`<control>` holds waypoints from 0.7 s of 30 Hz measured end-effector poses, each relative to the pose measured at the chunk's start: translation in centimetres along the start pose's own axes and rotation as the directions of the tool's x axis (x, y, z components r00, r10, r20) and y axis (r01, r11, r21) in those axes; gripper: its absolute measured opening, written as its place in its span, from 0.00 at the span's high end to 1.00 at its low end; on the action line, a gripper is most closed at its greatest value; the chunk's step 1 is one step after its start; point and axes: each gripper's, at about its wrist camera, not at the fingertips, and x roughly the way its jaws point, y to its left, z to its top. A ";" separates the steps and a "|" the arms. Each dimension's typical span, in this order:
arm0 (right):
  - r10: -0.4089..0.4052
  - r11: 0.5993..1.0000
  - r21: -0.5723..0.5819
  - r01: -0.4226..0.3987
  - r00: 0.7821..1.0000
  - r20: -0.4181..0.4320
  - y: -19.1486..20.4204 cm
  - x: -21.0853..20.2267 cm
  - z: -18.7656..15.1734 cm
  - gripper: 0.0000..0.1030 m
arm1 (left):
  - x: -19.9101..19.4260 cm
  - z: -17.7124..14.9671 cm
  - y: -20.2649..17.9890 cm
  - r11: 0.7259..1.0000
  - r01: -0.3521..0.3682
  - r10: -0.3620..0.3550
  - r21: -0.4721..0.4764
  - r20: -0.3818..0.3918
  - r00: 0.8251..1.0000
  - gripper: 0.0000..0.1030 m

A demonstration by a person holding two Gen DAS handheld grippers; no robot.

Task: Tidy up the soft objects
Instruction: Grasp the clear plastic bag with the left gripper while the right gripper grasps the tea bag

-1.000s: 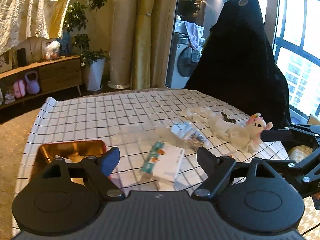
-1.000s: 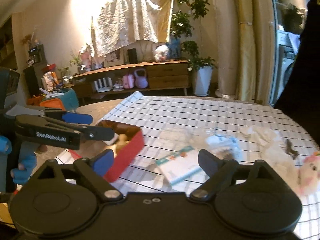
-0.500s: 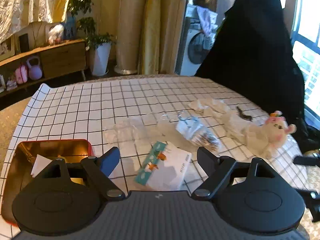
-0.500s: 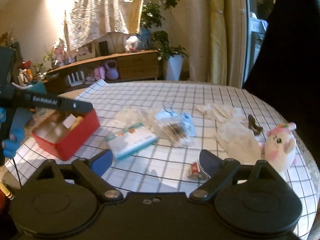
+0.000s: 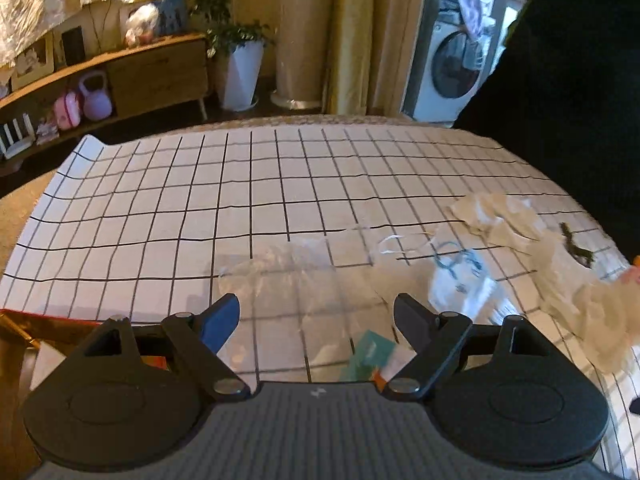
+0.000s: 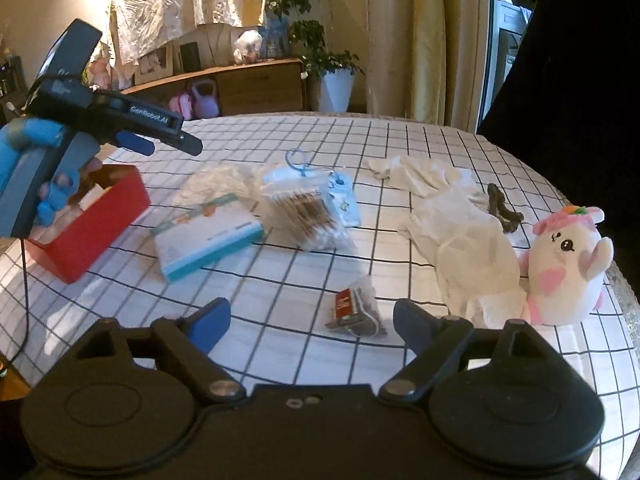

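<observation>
— As viewed from the left wrist, how is the left gripper (image 5: 316,314) set?
— Its jaws are spread wide; nothing is held. A clear plastic bag (image 5: 288,276) lies on the checked tablecloth (image 5: 240,184) beyond them, with a tissue pack (image 5: 372,354) partly hidden below.

— And as viewed from the right wrist?
— The right gripper (image 6: 312,316) has just been closing slightly, yet its jaws are apart and empty. A small packet (image 6: 354,312) lies between them, untouched. The plush toy (image 6: 562,266) sits at the table's right edge, beside white gloves (image 6: 456,224). The red box (image 6: 86,226) stands far left.

Plush toy (image 6: 562,264) beside gloves (image 6: 460,224) (touching)
</observation>
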 end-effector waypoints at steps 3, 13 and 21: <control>0.003 1.000 0.016 -0.003 1.000 -0.016 -0.6 0.9 -0.1 0.18 | 2.2 0.6 -0.1 1.000 -0.017 0.017 -0.014 -0.030 0.999 0.18; 0.014 1.000 0.011 -0.013 0.998 -0.060 -1.5 3.3 0.2 0.21 | 7.5 0.2 -0.7 0.998 -0.061 0.064 0.027 -0.116 0.991 0.18; 0.025 1.000 0.010 -0.024 0.996 -0.082 -1.5 5.0 0.3 0.21 | 9.0 -0.3 -0.7 0.999 -0.050 0.051 0.009 -0.134 0.990 0.18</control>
